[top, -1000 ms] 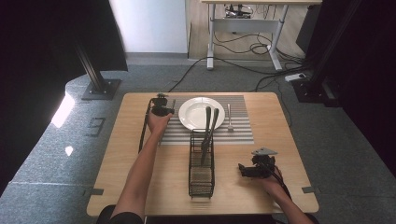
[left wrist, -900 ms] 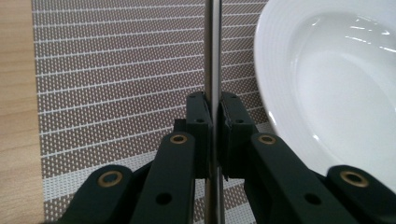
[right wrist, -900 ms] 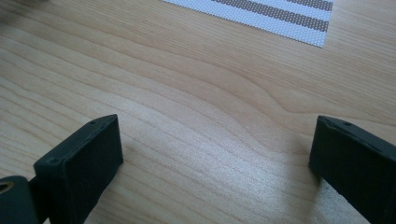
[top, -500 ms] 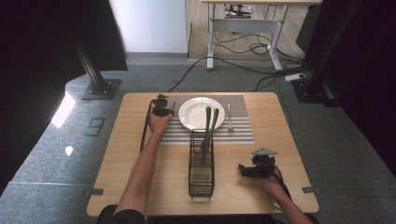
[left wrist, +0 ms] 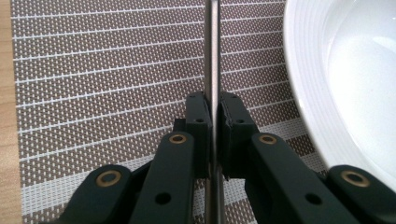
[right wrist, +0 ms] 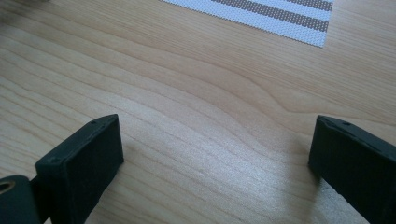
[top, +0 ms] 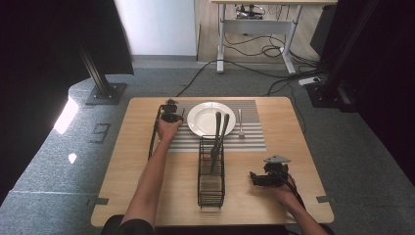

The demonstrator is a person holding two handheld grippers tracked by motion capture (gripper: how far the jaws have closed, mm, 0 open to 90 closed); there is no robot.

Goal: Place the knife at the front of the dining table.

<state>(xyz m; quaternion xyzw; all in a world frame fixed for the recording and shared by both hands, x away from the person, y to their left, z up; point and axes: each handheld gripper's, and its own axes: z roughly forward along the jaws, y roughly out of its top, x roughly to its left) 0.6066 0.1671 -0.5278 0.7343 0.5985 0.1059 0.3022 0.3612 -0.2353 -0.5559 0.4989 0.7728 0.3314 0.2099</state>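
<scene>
My left gripper (top: pixel 169 111) (left wrist: pixel 214 106) is shut on a thin metal utensil (left wrist: pixel 213 51), whose shaft runs straight ahead between the jaws. It hovers low over the striped placemat (left wrist: pixel 93 70), just left of the white plate (left wrist: pixel 355 84) (top: pixel 211 118). My right gripper (top: pixel 258 178) (right wrist: pixel 215 144) rests near the table's front right, open, with bare wood between its fingers. A fork (top: pixel 240 123) lies on the placemat (top: pixel 254 139) to the right of the plate.
A black wire caddy (top: pixel 211 178) stands at the table's middle front, with two dark-handled utensils (top: pixel 219 137) leaning out of its far end. A corner of the placemat (right wrist: pixel 289 18) lies ahead of the right gripper. The wooden table (top: pixel 132 166) ends close behind both hands.
</scene>
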